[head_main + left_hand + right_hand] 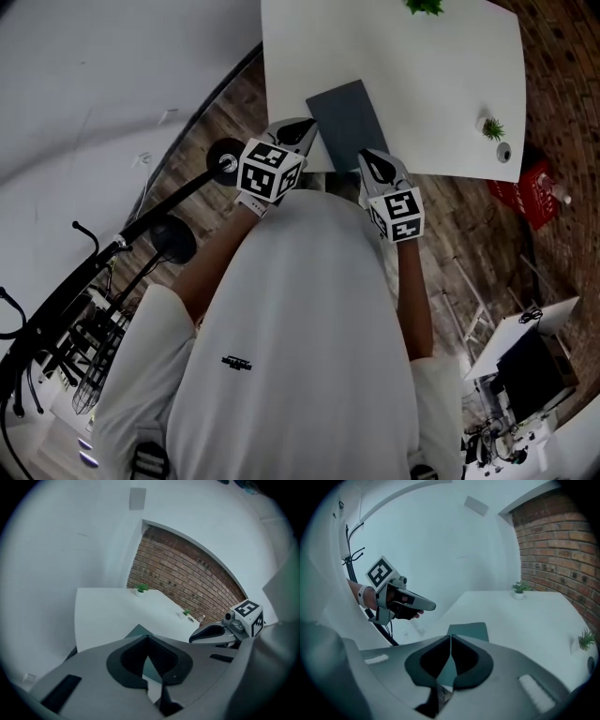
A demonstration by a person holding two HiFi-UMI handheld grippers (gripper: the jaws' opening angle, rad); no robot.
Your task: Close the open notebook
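A dark grey notebook (349, 120) lies flat and closed on the white table (422, 84), at its near edge. My left gripper (302, 131) hovers just off the notebook's near left corner with its jaws shut and nothing between them. My right gripper (375, 167) hangs above the near right corner, also shut and empty. In the left gripper view the shut tips (147, 638) point at a corner of the notebook (139, 631), with the right gripper (213, 632) beside them. In the right gripper view the cover (468, 631) shows beyond the closed tips (450, 637), and the left gripper (426, 604) is at the left.
Two small potted plants (493, 128) (424, 6) stand at the table's right and far edges. A red crate (530, 192) sits on the floor to the right. A black stand with cables (173, 239) is at the left. A brick wall (187, 578) rises behind the table.
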